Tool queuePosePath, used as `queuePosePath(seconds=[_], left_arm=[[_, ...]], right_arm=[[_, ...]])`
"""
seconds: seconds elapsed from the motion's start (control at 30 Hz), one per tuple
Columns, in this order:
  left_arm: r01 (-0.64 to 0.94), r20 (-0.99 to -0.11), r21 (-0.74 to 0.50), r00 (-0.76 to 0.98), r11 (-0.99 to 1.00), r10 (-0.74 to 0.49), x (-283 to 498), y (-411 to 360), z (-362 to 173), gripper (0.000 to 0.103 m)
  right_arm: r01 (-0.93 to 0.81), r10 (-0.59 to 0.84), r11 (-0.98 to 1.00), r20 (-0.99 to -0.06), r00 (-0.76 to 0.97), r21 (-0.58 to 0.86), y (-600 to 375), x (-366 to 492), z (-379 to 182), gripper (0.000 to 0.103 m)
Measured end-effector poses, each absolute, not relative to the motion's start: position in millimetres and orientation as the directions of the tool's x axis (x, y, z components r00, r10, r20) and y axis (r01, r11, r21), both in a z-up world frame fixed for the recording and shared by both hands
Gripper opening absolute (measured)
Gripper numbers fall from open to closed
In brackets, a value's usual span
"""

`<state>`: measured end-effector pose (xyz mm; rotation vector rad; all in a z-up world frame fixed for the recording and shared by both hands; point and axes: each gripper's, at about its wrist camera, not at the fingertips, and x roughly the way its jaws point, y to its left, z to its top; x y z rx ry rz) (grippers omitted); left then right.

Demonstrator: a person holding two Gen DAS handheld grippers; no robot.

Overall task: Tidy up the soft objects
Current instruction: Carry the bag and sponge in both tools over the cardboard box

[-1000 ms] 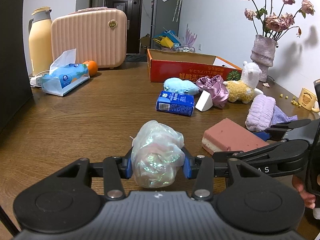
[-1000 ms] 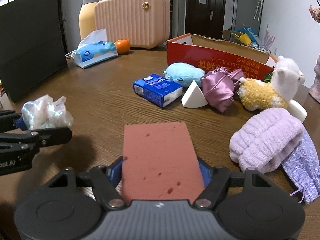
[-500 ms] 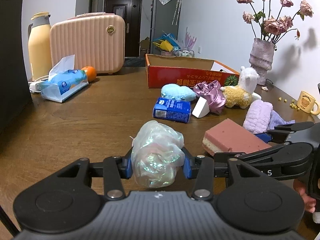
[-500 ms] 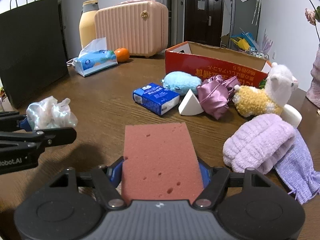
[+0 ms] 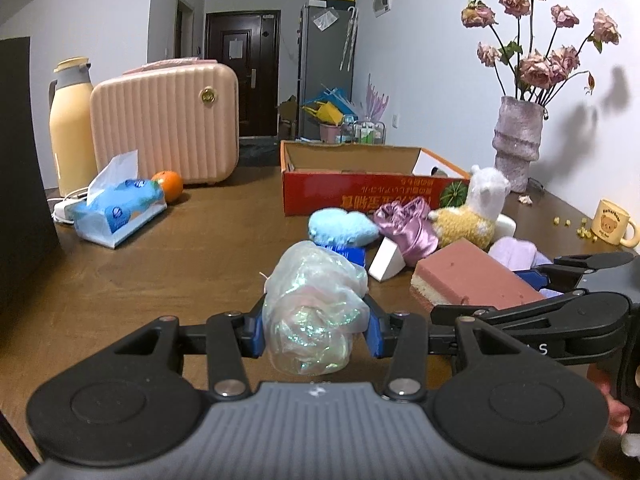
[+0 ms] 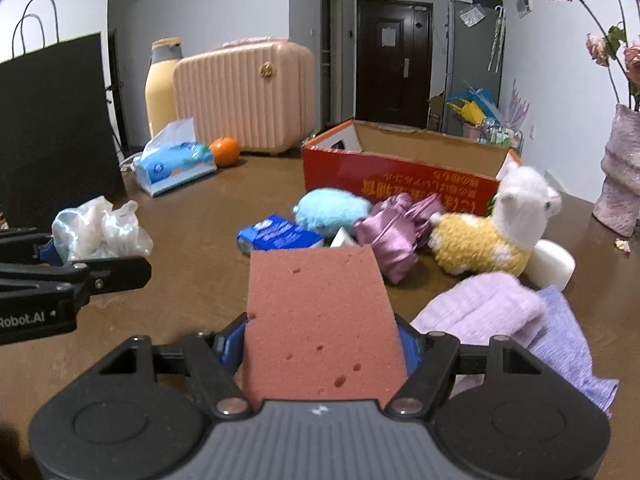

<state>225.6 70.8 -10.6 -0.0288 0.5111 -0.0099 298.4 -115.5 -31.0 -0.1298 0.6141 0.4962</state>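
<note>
Iridescent crumpled plastic film, bunched into a soft translucent wad [image 5: 316, 308], sits pinched between the blue pads of our left tongs [image 5: 316, 330], which press on it from both sides and carry it clear of the brown wooden table [image 5: 192, 264]. Our right tongs [image 6: 324, 344] clamp a flat pink rectangular sponge [image 6: 320, 320] by its long edges, the slab reaching forward from between the pads. In the left wrist view the right tongs and sponge appear just to the right of the left tongs; in the right wrist view the left tongs and wad appear to the left. Ahead of both tongs we see a loose group on the table: a blue rectangular tissue packet [image 6: 280, 236], a light-blue plush lump [image 6: 332, 210], a white wedge sponge [image 5: 386, 260], a purple satin scrunchie [image 6: 394, 232] and a yellow-and-white plush alpaca [image 6: 492, 228]. Right of the right tongs lie a lilac fuzzy cloth roll [image 6: 480, 308] and a violet knitted cloth [image 6: 568, 352], touching. Beyond the group stands an open red cardboard box [image 6: 400, 180].
</note>
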Motion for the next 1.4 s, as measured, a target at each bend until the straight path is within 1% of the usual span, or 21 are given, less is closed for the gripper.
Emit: queuePosePath(seconds=[0.67,1.07,1.4], left_arm=[[0.02,-0.399,-0.025,0.916,0.999,-0.029,279,40,29,0.046],[0.023,-0.373,-0.051,0.927,0.998,-0.04,324,30,45,0.046],[-0.001,-0.346,-0.066,0.938,0.998,-0.022,361,23,54,0.046]], right_arm=[[-0.43,0.389,0.903,-0.475,0.789,0.026,-149,344,1,0.071],[-0.405,0.382,0.914,-0.43,0.818,0.042,-171,386,20,0.071],[-0.398,0.376,0.917,-0.379,0.845,0.022,-184,418,39,0.071]])
